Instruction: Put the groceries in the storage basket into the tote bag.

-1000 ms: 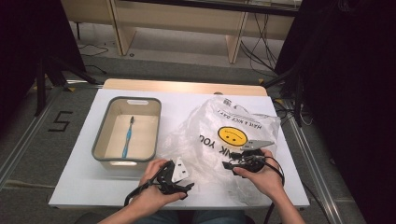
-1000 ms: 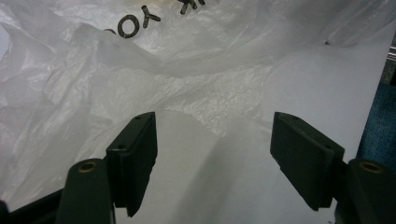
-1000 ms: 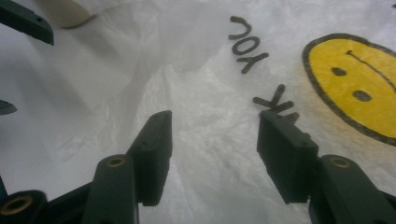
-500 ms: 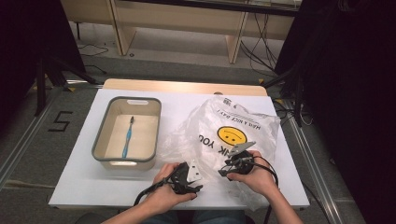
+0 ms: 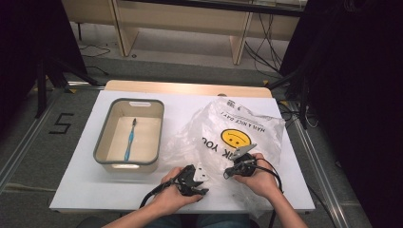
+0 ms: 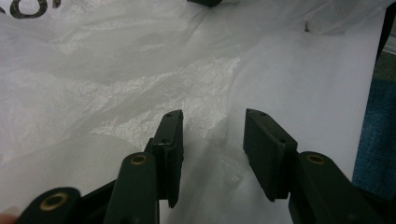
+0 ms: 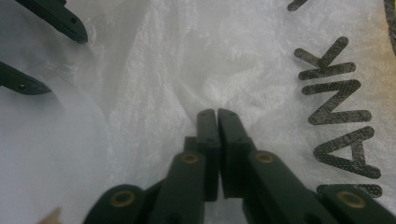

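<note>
Two grippers at plastic bag [image 5: 237, 137]: right gripper [image 7: 217, 114] jaws pinching its film; left gripper [image 6: 212, 128] jaws half-closed astride a fold.

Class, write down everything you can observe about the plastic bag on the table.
The plastic bag is thin, translucent white film, crumpled and lying flat on the white table, right of the grey tub. It carries a yellow smiley face and black lettering. The right tongs have just closed and pinch a fold of its film at the near edge. The left tongs have been closing, jaws apart over another wrinkled part.
</note>
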Available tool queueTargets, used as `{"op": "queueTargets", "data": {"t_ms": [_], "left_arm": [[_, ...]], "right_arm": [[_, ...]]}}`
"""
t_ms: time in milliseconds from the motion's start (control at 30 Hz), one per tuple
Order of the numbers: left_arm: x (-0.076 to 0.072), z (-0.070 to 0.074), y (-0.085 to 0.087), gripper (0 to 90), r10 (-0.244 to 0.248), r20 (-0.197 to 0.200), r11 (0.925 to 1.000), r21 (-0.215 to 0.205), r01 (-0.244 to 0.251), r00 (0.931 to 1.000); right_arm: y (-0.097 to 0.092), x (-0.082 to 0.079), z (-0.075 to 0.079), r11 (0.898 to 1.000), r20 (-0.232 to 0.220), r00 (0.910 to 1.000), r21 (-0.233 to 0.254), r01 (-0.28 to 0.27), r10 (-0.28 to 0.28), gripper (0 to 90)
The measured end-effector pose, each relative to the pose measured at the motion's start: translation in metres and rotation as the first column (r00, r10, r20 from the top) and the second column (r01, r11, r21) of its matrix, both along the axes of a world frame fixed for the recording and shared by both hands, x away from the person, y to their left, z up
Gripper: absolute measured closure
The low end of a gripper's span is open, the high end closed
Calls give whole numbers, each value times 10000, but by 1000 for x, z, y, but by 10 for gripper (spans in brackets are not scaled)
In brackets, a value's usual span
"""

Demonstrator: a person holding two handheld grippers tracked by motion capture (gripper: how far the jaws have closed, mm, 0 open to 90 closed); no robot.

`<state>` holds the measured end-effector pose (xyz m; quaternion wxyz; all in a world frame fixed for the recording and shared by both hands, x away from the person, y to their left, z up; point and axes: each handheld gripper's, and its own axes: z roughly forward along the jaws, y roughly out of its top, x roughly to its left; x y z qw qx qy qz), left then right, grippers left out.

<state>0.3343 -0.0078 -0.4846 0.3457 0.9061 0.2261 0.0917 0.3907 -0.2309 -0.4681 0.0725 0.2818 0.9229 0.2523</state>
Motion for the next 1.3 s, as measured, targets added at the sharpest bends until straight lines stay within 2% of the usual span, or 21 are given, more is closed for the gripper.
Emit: {"op": "queueTargets", "data": {"t_ms": [100, 200, 233, 267, 433, 567, 600, 633, 667, 867, 900, 933, 1033, 1067, 1100, 1133, 1167, 1200, 1233, 1267, 1300], "left_arm": [[0, 0, 0, 575, 24, -28, 10000, 7, -24, 10000], [0, 0, 0, 575, 33, -28, 10000, 10, -33, 10000], [0, 0, 0, 575, 27, -25, 10000, 4, -27, 10000], [0, 0, 0, 575, 30, -27, 10000, -7, -30, 10000], [0, 0, 0, 576, -10, 27, 10000, 42, 10, 10000], [-2, 1, -1, 577, -107, 191, 9998, 140, 105, 9998], [-2, 1, -1, 576, -112, 243, 9998, 143, 109, 9996], [-2, 1, -1, 576, -112, 243, 9998, 143, 109, 9996], [-1, 1, -1, 572, -115, 188, 9998, 147, 112, 9998], [-2, 1, -1, 566, -66, 183, 9999, 115, 64, 9998], [-2, 1, -1, 565, -66, 183, 9999, 115, 64, 9998], [-2, 3, 0, 559, -154, 257, 9997, 204, 149, 9996], [-4, 9, 1, 538, -127, 380, 9999, -39, 128, 9992], [-6, 20, 3, 528, -76, 632, 9994, -332, 97, 9980], [-6, 20, 3, 522, -76, 632, 9994, -332, 97, 9980], [-7, 34, 7, 517, 27, 942, 9976, -689, 38, 9955], [-7, 34, 7, 513, 27, 942, 9976, -689, 38, 9955], [-6, 49, 9, 509, 156, 1448, 9950, -997, -11, 9893], [-6, 49, 9, 504, 156, 1448, 9950, -997, -11, 9893], [-4, 64, 11, 498, 361, 1950, 9920, -1260, -115, 9801], [-4, 64, 11, 493, 361, 1950, 9920, -1260, -115, 9801]], "right_arm": [[-1, -1, 6, 9994, 106, 9999, 334, 130, -134, 900], [-4, -3, 17, 9956, 632, 9969, 833, 421, -474, 900], [-4, -3, 17, 9956, 632, 9969, 833, 421, -474, 900], [-6, -4, 27, 9910, 1089, 9916, 1220, 559, -694, 900], [-11, -8, 44, 9780, 1887, 9742, 1892, 874, -1235, 900], [-16, -10, 55, 9657, 2500, 9529, 2342, 1123, -1715, 900], [-17, -10, 58, 9623, 2698, 9451, 2450, 1179, -1845, 900], [-17, -10, 58, 9623, 2698, 9451, 2450, 1179, -1845, 900], [-19, -11, 63, 9548, 2960, 9324, 2684, 1274, -2076, 900], [-23, -15, 74, 9327, 3694, 8902, 3316, 1418, -2666, 900], [-23, -15, 74, 9327, 3694, 8902, 3316, 1418, -2666, 900], [-23, -16, 76, 9265, 3831, 8795, 3467, 1462, -2822, 900], [-24, -16, 76, 9256, 3847, 8781, 3487, 1472, -2845, 900], [-24, -16, 76, 9262, 3796, 8809, 3468, 1477, -2826, 900], [-25, -16, 75, 9263, 3794, 8810, 3464, 1481, -2827, 900], [-25, -16, 75, 9268, 3792, 8814, 3452, 1478, -2818, 900], [-25, -16, 75, 9268, 3755, 8834, 3455, 1473, -2805, 900], [-25, -16, 75, 9273, 3743, 8842, 3441, 1472, -2793, 900], [-25, -16, 75, 9273, 3743, 8842, 3441, 1472, -2793, 900], [-25, -16, 75, 9283, 3699, 8871, 3418, 1463, -2761, 900], [-25, -16, 75, 9283, 3699, 8871, 3418, 1463, -2761, 900]]}}
